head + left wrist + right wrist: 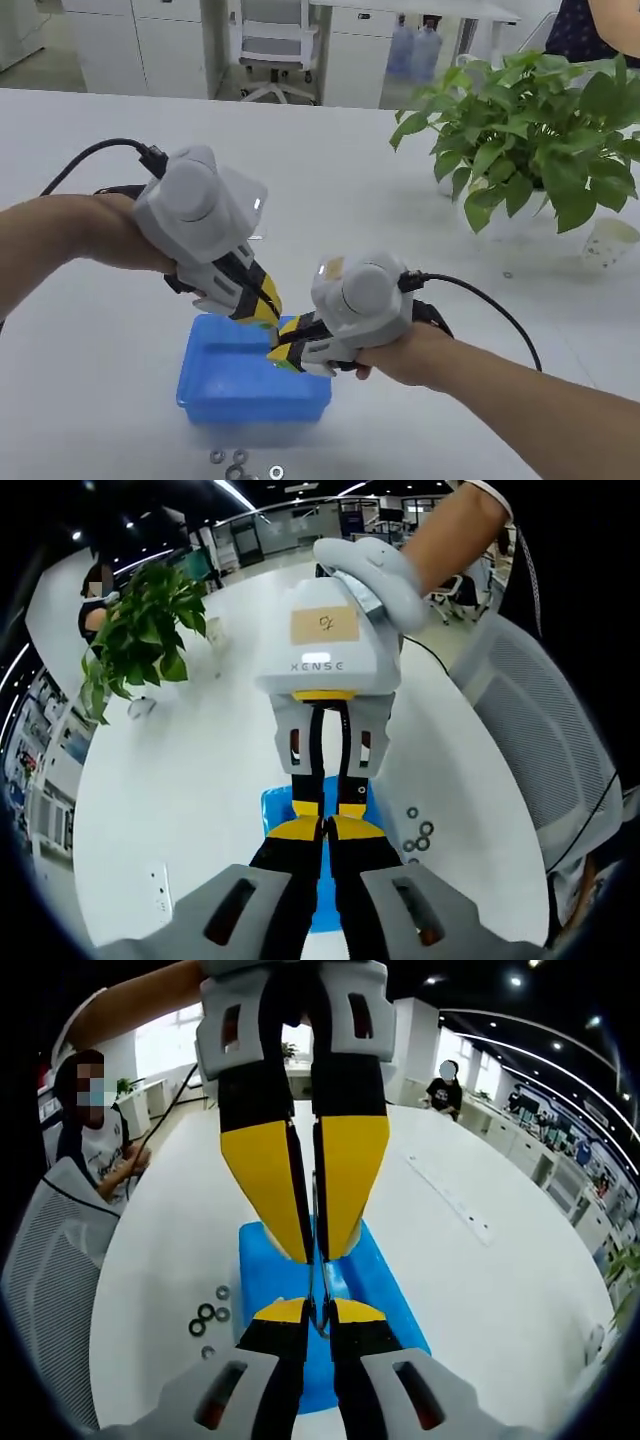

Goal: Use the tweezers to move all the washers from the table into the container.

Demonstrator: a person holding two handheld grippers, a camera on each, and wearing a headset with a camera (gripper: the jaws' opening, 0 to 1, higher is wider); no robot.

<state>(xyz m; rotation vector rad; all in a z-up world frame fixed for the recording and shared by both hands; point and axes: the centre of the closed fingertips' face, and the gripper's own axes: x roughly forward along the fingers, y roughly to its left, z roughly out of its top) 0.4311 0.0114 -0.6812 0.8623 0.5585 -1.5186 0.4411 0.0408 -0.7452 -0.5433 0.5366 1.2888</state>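
Left gripper [267,311]: you hold it over the blue container, tilted down to the right, tip to tip with the other gripper; its yellow-tipped fingers are drawn close on the tweezers.
Container [228,392]: it sits on the white table [90,400], directly under both sets of fingers; I cannot tell what lies inside.
Washers [240,463]: a small cluster lies on the table just beside the container's near edge, apart from both grippers.
Tweezers [319,1312]: a thin metal strip runs between the two grippers, above the container.
Right gripper [281,357]: it points left toward the other one, with its fingers pressed together on the tweezers.
Plant [530,130]: it stands far right on the table, well apart from the work.
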